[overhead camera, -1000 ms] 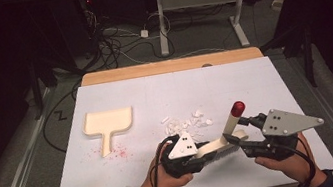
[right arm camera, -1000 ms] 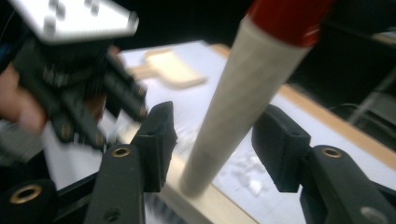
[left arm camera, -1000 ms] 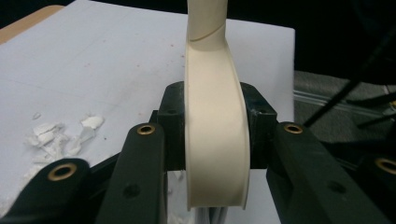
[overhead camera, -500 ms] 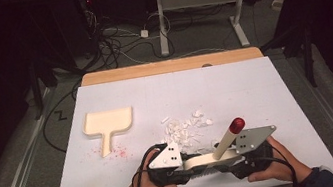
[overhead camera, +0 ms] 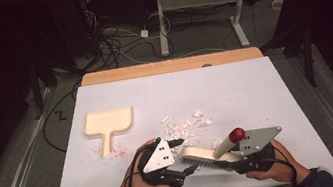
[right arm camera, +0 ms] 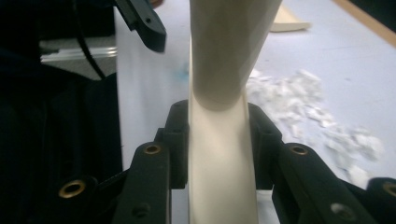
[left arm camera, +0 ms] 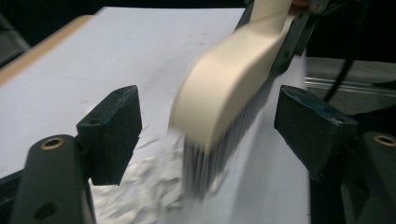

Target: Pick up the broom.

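High view, cream plastic hand brush with red-tipped handle [overhead camera: 209, 153] just below white paper scraps [overhead camera: 186, 126], left gripper view, left gripper [left arm camera: 208, 128] jaws just spread around brush head, right gripper view, right gripper [right arm camera: 218, 140] just closed, pinching brush handle.

you're working in a lab or test room: a bench [overhead camera: 264, 83] under a white sheet, loose cables [overhead camera: 116, 45] tangled across the grey floor [overhead camera: 28, 161], a metal-legged desk frame [overhead camera: 201, 4] behind, and dark surroundings all round.
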{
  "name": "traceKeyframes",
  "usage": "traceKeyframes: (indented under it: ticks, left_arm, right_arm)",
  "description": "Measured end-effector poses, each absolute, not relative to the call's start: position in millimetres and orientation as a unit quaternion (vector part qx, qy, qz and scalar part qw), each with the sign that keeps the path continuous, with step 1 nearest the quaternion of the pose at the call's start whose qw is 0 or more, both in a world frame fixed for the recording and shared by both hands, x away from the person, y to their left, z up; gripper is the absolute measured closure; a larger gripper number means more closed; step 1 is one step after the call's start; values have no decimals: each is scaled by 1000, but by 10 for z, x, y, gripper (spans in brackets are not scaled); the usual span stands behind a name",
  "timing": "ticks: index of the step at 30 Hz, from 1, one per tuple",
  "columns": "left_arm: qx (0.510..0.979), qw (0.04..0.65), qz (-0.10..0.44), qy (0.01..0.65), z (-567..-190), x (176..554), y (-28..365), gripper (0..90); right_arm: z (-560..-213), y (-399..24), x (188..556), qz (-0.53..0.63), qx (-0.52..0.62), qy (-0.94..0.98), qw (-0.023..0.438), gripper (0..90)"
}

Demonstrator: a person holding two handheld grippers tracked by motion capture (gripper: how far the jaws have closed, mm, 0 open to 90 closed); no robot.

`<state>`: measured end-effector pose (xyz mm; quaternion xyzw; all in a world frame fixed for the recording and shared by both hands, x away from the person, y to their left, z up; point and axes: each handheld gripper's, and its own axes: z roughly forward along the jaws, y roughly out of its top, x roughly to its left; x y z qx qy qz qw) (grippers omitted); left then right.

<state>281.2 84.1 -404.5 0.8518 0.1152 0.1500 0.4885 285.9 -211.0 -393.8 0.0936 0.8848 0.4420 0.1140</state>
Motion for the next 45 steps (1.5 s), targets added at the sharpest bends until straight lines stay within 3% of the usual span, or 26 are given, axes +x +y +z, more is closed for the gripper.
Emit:
traceKeyframes:
  ticks: [3, 14, 28, 45]
  left_arm:
    - [842, 477, 211, 138, -4056, 2758, 1042, 175]
    - [832, 421, 293, 213, -4334, 2656, 1647, 169]
    - [825, 406, 278, 279, -4633, 2426, 2038, 171]
    - [829, 391, 270, 295, -4700, 2440, 2072, 171]
  right_arm:
    - [-3883, -2178, 2895, 440, 116, 880, 137, 681]
    - [-3775, -2390, 3074, 431, 203, 861, 180, 680]
    - [-3712, -2633, 3214, 415, 272, 839, 223, 680]
    - [-3875, -2794, 3595, 334, 349, 822, 300, 681]
